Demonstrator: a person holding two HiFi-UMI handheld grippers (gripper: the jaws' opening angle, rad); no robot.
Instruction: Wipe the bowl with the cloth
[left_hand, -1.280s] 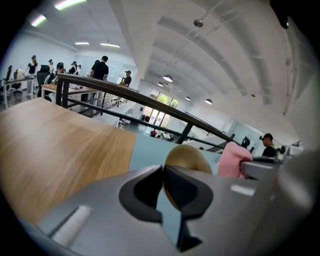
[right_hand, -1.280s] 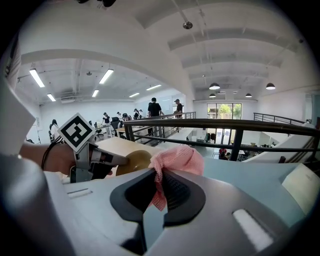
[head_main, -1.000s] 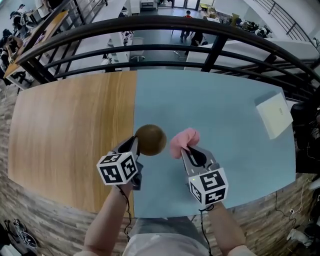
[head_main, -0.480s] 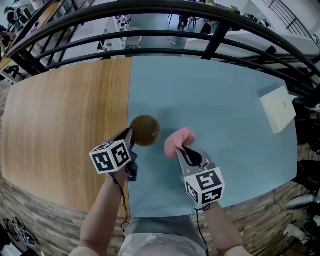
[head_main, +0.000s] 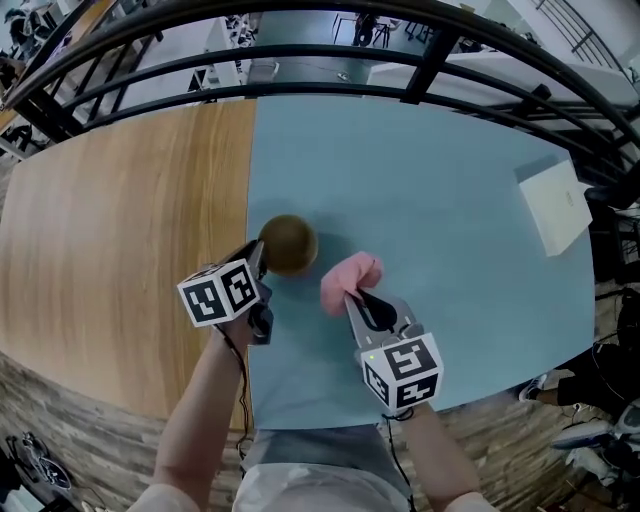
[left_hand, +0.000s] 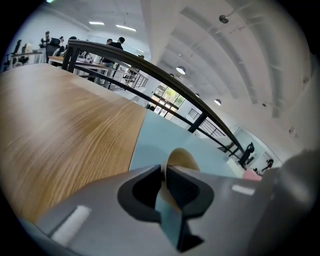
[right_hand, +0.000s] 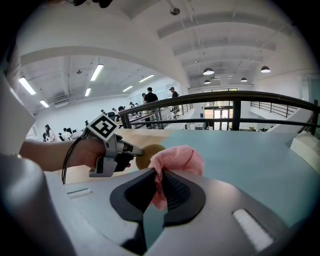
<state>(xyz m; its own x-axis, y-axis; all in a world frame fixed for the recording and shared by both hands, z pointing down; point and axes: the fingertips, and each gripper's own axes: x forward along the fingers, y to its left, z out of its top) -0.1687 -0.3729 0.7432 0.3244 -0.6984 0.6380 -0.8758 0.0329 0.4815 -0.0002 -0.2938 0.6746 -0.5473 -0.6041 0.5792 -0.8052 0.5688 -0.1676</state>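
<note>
**bowl (head_main: 288, 243) on desk (head_main: 450, 190), both claws loaded**

left claw (head_main: 262, 262) is pinching the bowl's near rim. Its jaws are sitting narrow and have just been opening slightly, with the rim between the pads. The bowl is looking small and round, brown outside and paler tan inside. It is sitting on the blue half of the desk, just beside the wood seam. right claw (head_main: 352, 296) is clamping a bunched pink cloth (head_main: 352, 272) just right of the bowl.

Head view: above the bowl (head_main: 287, 244), person's side, facing steeply down, wide.
Left gripper view: low, hard against the bowl, facing past it to the railing (left_hand: 165, 82).
Right gripper view: low, near the bowl's right, facing it.
Shared by all: the bowl.
</note>
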